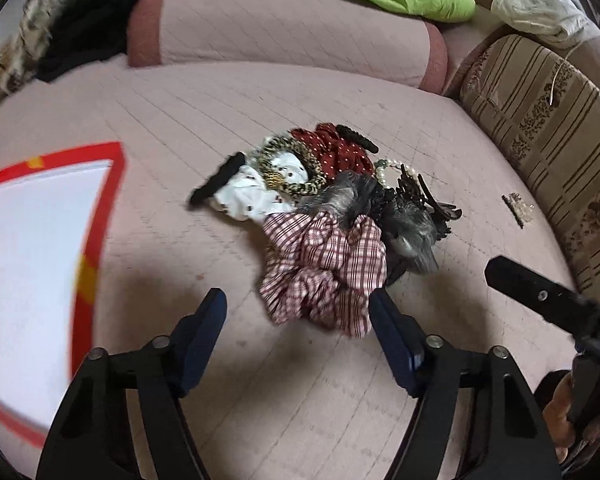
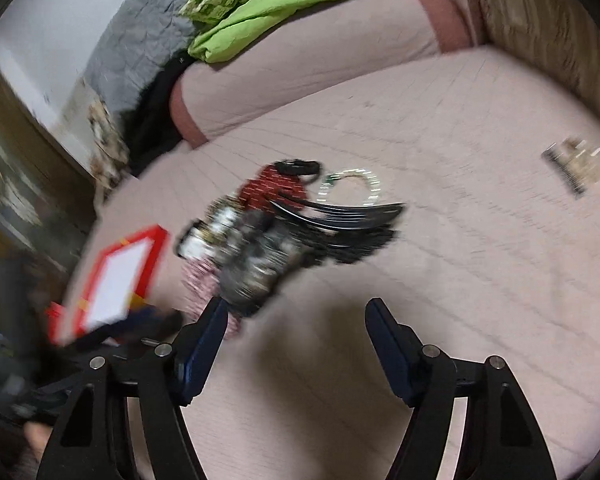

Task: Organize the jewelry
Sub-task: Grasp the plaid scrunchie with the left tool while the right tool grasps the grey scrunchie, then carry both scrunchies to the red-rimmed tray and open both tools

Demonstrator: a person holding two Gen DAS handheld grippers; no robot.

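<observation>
Just ahead of our left tongs [image 1: 298, 312] and right tongs [image 2: 296, 320], both parted and empty, lies the checked scrunchie [image 1: 324, 268].

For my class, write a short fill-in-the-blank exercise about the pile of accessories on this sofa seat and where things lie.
1. The checked scrunchie nearest the left gripper is pink and ____.
2. The tray left of the pile has a ____ border.
3. The bead necklace in the pile is ____ in colour.
4. Between the jaws of the right gripper there is ____.

Missing words: white; red; white; nothing
</observation>
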